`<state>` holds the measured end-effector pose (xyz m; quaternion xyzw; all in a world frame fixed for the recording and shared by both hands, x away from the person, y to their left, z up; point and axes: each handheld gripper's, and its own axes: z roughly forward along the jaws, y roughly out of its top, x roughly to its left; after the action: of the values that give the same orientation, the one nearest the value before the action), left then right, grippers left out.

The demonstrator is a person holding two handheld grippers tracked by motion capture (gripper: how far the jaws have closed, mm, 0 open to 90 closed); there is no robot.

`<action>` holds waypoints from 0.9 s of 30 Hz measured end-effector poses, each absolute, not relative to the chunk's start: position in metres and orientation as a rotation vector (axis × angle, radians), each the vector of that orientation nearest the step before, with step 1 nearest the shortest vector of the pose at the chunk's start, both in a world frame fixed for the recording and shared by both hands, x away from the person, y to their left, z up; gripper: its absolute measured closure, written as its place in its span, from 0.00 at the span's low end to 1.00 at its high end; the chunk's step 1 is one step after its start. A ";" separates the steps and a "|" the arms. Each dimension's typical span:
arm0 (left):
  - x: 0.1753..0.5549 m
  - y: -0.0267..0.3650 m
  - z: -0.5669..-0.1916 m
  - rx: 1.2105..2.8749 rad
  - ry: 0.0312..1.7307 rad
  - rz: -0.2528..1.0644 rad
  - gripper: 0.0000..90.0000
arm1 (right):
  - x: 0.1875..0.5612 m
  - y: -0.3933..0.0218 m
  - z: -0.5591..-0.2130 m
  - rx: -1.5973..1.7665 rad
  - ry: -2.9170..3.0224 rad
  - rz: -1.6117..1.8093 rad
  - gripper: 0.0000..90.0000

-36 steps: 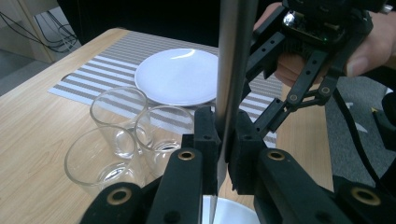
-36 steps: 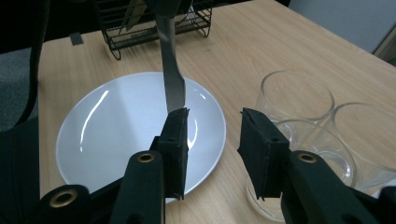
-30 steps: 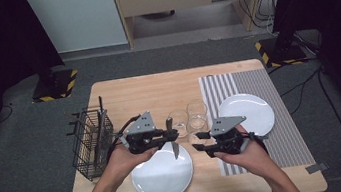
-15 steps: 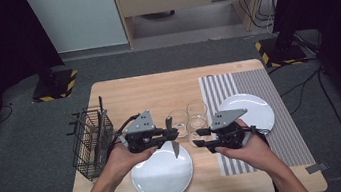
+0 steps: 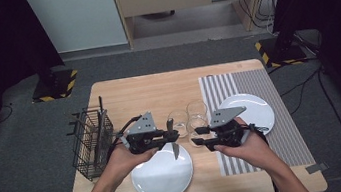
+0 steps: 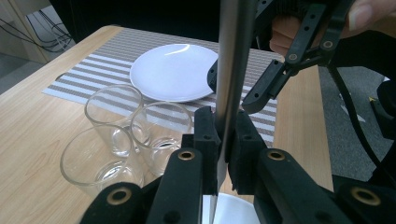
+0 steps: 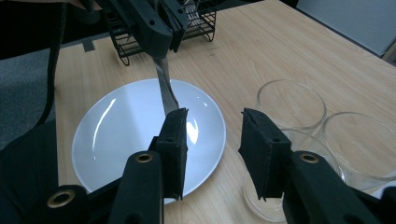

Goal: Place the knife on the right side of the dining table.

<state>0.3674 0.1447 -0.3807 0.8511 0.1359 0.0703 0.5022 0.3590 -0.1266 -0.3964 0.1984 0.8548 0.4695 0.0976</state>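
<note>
My left gripper [image 5: 172, 136] is shut on a metal knife [image 5: 175, 148], which stands upright with its tip over the near white plate [image 5: 162, 178]. In the left gripper view the knife [image 6: 231, 70] rises straight up between the pads of the left gripper [image 6: 223, 135]. My right gripper [image 5: 198, 137] is open and empty, facing the left one beside three clear glasses [image 5: 196, 108]. In the right gripper view, the right gripper [image 7: 212, 140] points at the knife [image 7: 166, 88] and the plate [image 7: 121, 135], with the glasses [image 7: 289, 105] to its right.
A black wire basket [image 5: 90, 140] stands at the table's left edge. A second white plate [image 5: 256, 109] lies on a striped mat [image 5: 284, 130] at the right. The wooden table [image 5: 157, 90] is bare at the back.
The right gripper has edged slightly toward the glasses. The left gripper and the knife have stayed where they were.
</note>
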 end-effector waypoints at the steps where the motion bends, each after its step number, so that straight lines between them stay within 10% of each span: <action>1: 0.368 0.145 -0.381 2.056 0.328 0.172 0.93 | 0.360 -0.127 -0.397 0.585 2.532 1.391 0.68; 27: 0.367 0.138 -0.395 2.086 0.327 0.153 0.93 | 0.364 -0.117 -0.362 0.484 2.539 1.455 0.67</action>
<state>0.3672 0.1380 -0.3950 0.8589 0.1346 0.0629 0.4901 0.3635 -0.1169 -0.3623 0.1625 0.8527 0.4886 0.0878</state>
